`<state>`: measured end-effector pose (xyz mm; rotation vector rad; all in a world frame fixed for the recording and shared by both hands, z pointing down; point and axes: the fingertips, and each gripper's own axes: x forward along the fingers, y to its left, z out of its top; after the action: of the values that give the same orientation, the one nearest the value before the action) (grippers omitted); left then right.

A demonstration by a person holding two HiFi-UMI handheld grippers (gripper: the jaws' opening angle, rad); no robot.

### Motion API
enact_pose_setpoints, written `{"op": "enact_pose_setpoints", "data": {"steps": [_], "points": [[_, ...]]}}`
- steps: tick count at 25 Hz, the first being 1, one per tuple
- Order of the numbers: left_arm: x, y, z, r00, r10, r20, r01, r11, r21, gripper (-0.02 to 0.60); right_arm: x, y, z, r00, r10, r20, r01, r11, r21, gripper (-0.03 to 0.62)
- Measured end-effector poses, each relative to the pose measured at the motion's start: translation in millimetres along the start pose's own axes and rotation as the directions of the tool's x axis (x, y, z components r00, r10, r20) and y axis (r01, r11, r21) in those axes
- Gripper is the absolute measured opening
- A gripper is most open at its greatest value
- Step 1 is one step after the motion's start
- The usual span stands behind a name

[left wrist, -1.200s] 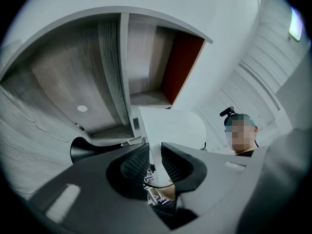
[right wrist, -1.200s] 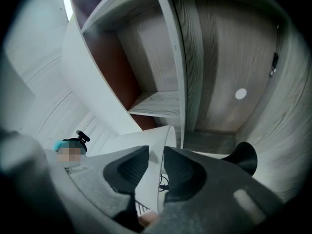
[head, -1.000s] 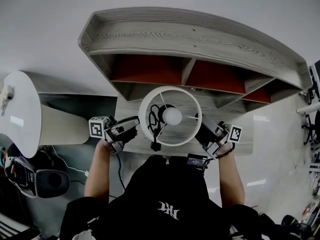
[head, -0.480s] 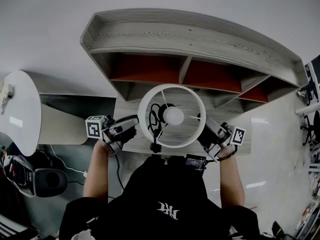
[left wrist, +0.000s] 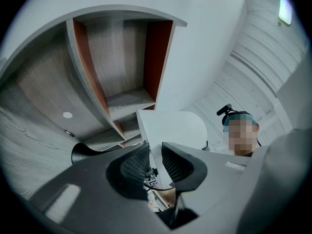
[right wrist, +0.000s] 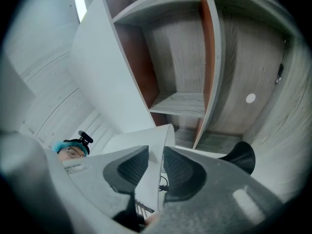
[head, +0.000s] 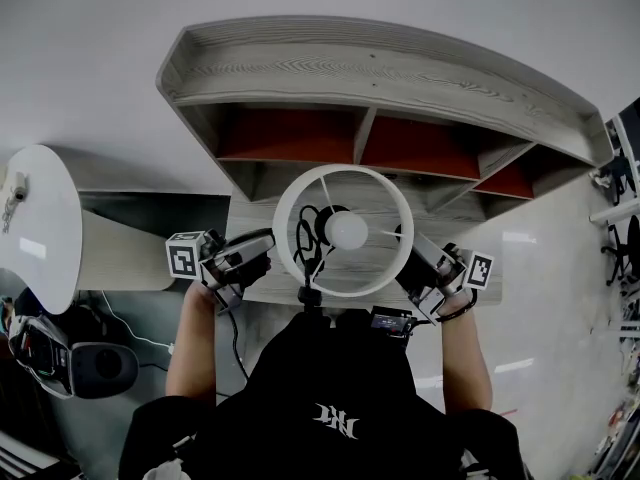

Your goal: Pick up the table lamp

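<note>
The left gripper (head: 262,258) and right gripper (head: 408,268) have their fingers clamped on the shade of the table lamp (head: 347,230), one on each side. The lamp is over the desk (head: 470,286), near the wooden shelf (head: 380,78).

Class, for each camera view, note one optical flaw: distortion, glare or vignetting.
Head view: fisheye bows the straight shelf unit into an arc behind the lampshade. Left gripper view: black vignette in the corners, ceiling light blown out. Right gripper view: same vignette, ceiling light glaring.
</note>
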<state>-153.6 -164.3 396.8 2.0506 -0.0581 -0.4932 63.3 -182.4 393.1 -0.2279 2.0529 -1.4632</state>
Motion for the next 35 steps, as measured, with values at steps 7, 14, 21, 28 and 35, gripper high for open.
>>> {"op": "enact_pose_setpoints", "data": {"steps": [7, 14, 21, 28, 35], "points": [[1.6, -4.9, -0.4, 1.000, -0.004, -0.001, 0.004, 1.000, -0.001, 0.083, -1.4, 1.5, -1.5, 1.000, -0.001, 0.008, 0.001, 1.000, 0.020, 0.098], [0.9, -1.1, 0.1, 1.000, 0.003, -0.003, -0.003, 1.000, -0.007, 0.084, -2.5, -0.9, -2.2, 1.000, -0.012, 0.005, 0.012, 1.000, 0.024, 0.098], [0.0, 0.2, -1.8, 1.000, 0.011, -0.013, -0.011, 1.000, -0.011, 0.084, -3.0, -3.4, -2.9, 1.000, -0.004, 0.007, 0.003, 0.999, 0.041, 0.094], [-0.1, 0.0, -2.3, 1.000, 0.012, -0.014, -0.013, 1.000, -0.012, 0.083, -3.0, -7.1, -1.5, 1.000, -0.017, 0.011, 0.017, 0.999, 0.044, 0.095], [-3.4, 5.5, -5.9, 1.000, 0.026, -0.006, -0.026, 0.999, -0.031, 0.084, -3.6, -11.4, -3.4, 1.000, -0.030, 0.007, 0.030, 0.998, 0.049, 0.095]]}}
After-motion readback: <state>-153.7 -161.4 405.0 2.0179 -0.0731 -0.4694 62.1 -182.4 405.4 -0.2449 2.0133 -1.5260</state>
